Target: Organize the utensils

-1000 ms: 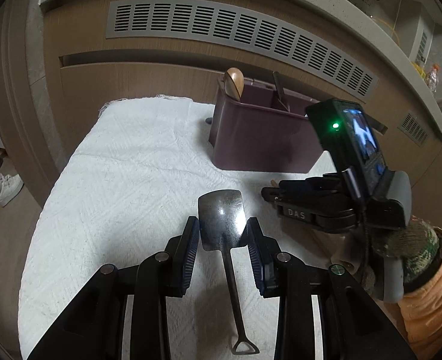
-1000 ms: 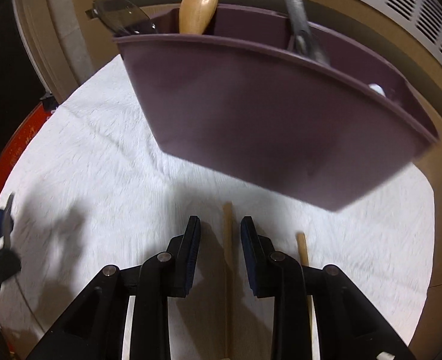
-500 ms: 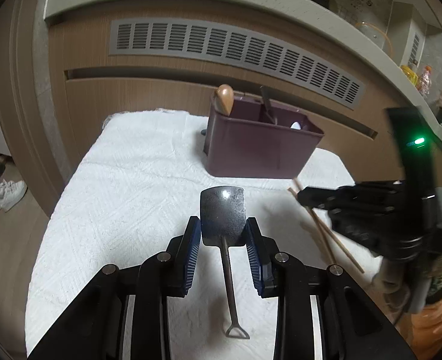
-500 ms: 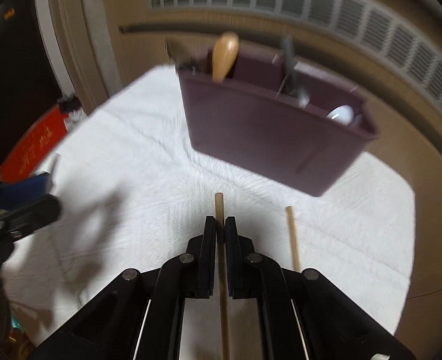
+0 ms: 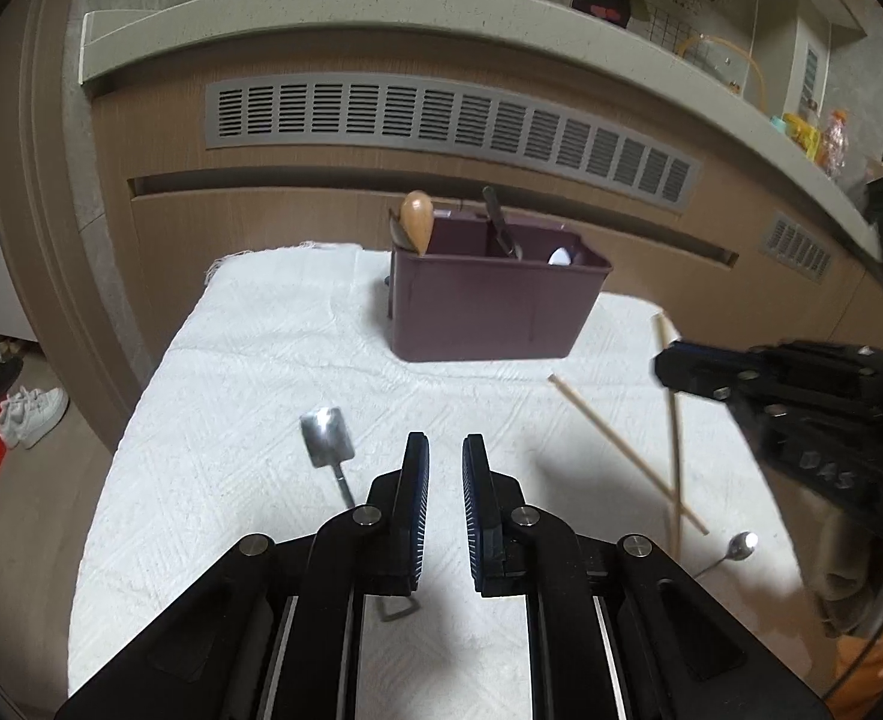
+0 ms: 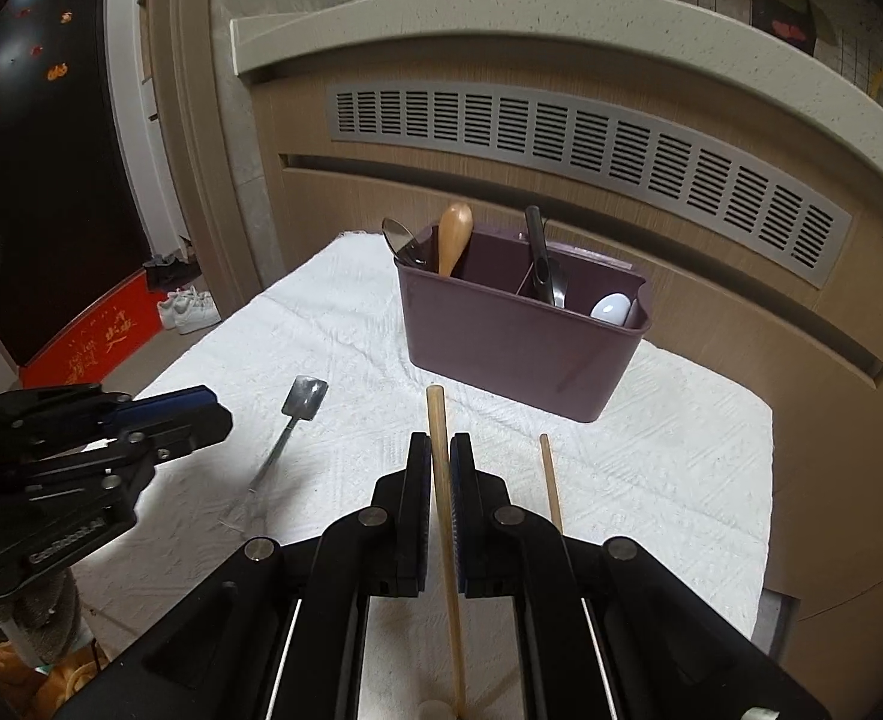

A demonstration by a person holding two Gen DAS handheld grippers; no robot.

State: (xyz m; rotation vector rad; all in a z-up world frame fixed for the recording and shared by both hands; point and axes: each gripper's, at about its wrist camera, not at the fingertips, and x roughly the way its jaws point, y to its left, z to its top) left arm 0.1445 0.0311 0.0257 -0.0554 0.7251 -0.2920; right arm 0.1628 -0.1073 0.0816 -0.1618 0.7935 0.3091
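While the right gripper [image 6: 440, 471] pinches one chopstick [image 6: 437, 420], its mate [image 6: 550, 483] lies beside.
Left gripper [image 5: 445, 471] jaws narrow, empty, near the shovel spoon [image 5: 326, 445].

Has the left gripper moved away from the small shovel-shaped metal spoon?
Yes. The left gripper now sits to the right of the metal spoon, which lies beside it on the white cloth; before, its fingers bracketed the blade.

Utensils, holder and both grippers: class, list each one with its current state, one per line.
left gripper: open, holding nothing
right gripper: shut on a chopstick
held chopstick: clamped, lifted
second chopstick: lying on the cloth
shovel-shaped spoon: lying flat, untouched
small spoon: lying on the cloth
purple holder: upright, partly filled
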